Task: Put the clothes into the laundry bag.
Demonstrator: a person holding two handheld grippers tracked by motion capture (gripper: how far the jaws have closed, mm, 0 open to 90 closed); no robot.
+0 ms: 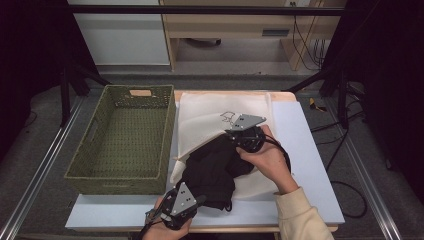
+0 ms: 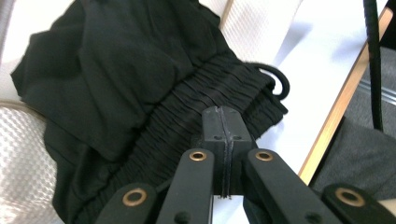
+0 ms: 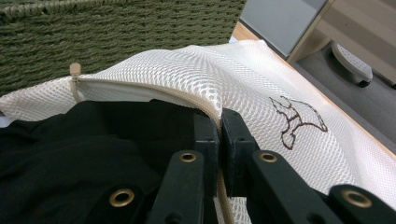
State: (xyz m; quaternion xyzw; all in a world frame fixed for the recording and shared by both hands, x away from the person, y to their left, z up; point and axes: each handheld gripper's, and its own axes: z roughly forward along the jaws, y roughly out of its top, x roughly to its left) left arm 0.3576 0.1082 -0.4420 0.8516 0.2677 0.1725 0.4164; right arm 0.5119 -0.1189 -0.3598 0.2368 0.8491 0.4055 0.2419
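The left hand-held gripper (image 2: 223, 122) pinches the black elastic-waisted garment (image 2: 140, 88); the right hand-held gripper (image 3: 219, 128) grips the cream mesh laundry bag's (image 3: 224, 74) zipper edge, which could slip free and close the opening.

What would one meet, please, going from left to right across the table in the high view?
Green woven basket → black garment lying partly in the white mesh bag → bare pale-blue table surface.

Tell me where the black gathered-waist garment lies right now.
High view: the black gathered-waist garment lies at the table's front centre, half inside the white mesh laundry bag, right of the green woven basket.
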